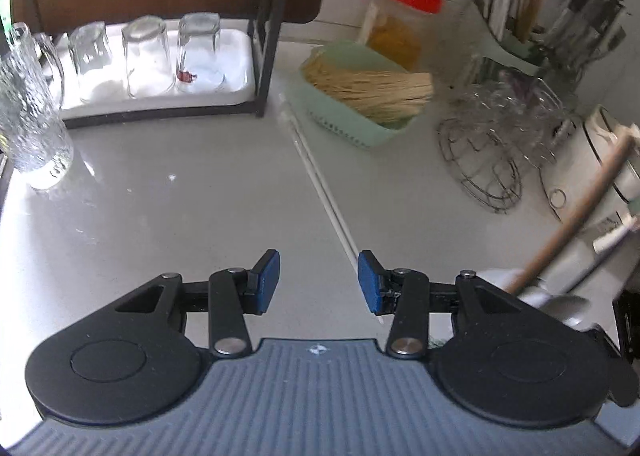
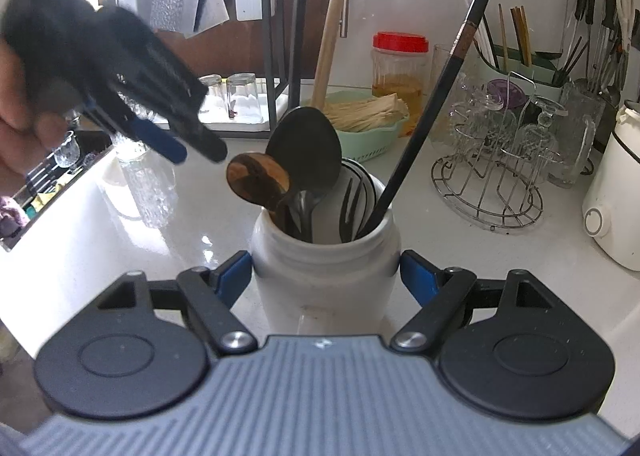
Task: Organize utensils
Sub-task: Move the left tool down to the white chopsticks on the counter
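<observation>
My left gripper (image 1: 319, 282) hangs open over the grey counter with nothing between its blue pads. A pair of white chopsticks (image 1: 316, 168) lies on the counter and runs under its right finger. In the right wrist view the left gripper (image 2: 196, 152) shows blurred at the upper left, held by a hand (image 2: 16, 124). My right gripper (image 2: 325, 276) is shut on a white jar (image 2: 326, 284), one pad on each side. The jar holds a wooden spoon (image 2: 258, 178), a black spoon (image 2: 304, 148), a fork (image 2: 352, 200), a black stick (image 2: 432, 116) and a pale wooden handle (image 2: 330, 36).
A white tray (image 1: 236, 92) with upturned glasses sits in a black rack at the back left, next to a textured glass jug (image 1: 32, 116). A green basket (image 1: 360, 132), a red-lidded jar (image 1: 404, 16), a wire glass stand (image 1: 480, 176) and a white appliance (image 2: 616, 196) line the back and right. A sink (image 2: 60, 176) opens at the left.
</observation>
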{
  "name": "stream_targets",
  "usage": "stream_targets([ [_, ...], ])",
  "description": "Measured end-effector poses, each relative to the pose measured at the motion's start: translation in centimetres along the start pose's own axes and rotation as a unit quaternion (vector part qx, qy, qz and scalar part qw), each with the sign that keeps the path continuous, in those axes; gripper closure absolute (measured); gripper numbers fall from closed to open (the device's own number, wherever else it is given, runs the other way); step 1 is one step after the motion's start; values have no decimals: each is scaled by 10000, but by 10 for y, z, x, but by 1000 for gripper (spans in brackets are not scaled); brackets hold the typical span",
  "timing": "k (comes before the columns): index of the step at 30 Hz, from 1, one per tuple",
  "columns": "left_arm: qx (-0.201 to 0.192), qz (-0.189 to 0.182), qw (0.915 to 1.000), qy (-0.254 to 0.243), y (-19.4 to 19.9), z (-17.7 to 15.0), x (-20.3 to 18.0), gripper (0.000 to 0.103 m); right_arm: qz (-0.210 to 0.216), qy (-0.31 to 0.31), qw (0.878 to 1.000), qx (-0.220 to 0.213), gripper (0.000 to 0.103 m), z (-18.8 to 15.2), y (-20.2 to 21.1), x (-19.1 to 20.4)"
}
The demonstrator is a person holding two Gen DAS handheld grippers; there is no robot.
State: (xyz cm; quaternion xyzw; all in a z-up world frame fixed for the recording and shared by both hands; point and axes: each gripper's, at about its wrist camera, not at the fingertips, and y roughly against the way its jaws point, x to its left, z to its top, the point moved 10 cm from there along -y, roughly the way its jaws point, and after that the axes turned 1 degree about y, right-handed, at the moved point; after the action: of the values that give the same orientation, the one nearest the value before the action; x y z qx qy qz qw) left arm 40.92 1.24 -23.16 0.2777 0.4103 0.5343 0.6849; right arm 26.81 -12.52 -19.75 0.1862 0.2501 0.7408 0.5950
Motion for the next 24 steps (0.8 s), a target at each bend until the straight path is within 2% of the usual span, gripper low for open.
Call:
stream_targets([
  [7,-79,-47,9998,165,-48,10,10,54,-87,-59,9999,124,20,-2,4,-9],
  [14,-135,-15,9993,-334,-81,12,-13,54,-151,-141,9994,284,20,-5,7,-13],
  [18,-6,206,9984,-527,-97,5,-14,54,-173,-172,9992,322,20,-5,6,-15],
  [24,-13,360,9952,-908,-102,6,-18,54,-200,-243,9990,306,20,-5,6,-16],
])
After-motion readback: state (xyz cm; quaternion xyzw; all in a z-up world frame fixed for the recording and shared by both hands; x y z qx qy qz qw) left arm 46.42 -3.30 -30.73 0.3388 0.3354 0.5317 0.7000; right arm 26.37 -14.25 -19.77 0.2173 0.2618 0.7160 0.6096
